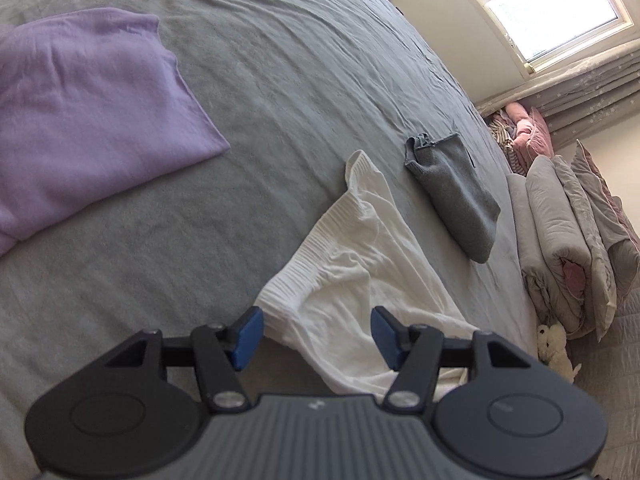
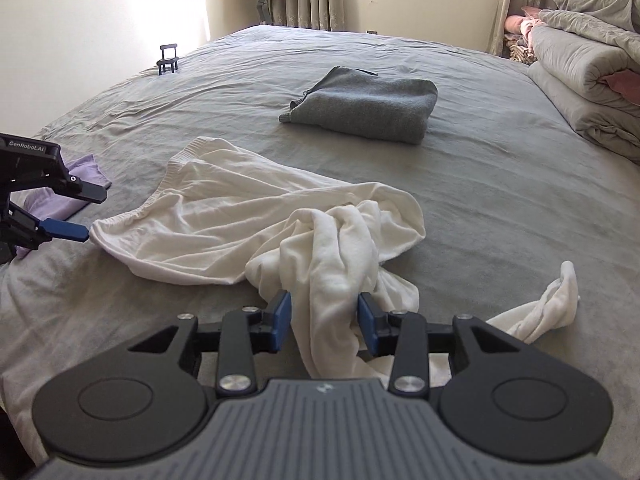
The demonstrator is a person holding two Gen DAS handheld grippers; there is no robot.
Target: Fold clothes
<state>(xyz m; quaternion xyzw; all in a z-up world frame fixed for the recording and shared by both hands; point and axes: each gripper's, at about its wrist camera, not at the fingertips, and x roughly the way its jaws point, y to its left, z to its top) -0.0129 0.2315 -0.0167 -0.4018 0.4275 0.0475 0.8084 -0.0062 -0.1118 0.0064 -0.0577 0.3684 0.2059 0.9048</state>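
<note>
Your white garment (image 2: pixel 256 220) lies rumpled on the grey bed sheet (image 2: pixel 500 200), on the near side of the bed. In the right wrist view its long axis runs left to right: the ribbed hem (image 2: pixel 132 216) points left and up the bed, spread fairly flat, and the other end is bunched into a twisted heap (image 2: pixel 340 248) close in front of your right gripper (image 2: pixel 324 320). One loose strand (image 2: pixel 548 304) trails off to the right, lying on the sheet.

Your right gripper has its jaws partly apart with a thick fold of the garment hanging between them; cloth touches the right pad, and the left pad stands clear of it, so nothing is clamped. Your left gripper (image 1: pixel 316 336) is about half open over the hem corner, white cloth beneath and between its fingers, not pinched. In the right wrist view its blue fingertip (image 2: pixel 66 231) sits just at the hem's left corner.

Beyond the garment, a folded grey sweater (image 2: pixel 360 108) lies well apart, up the bed. A lilac garment (image 1: pixel 92 112) lies to the left, apart from the hem. Bare sheet lies open between these three and on the far half. Rolled quilts (image 2: pixel 580 80) line the right edge, and a small black stand (image 2: pixel 168 58) sits at the far left edge.
</note>
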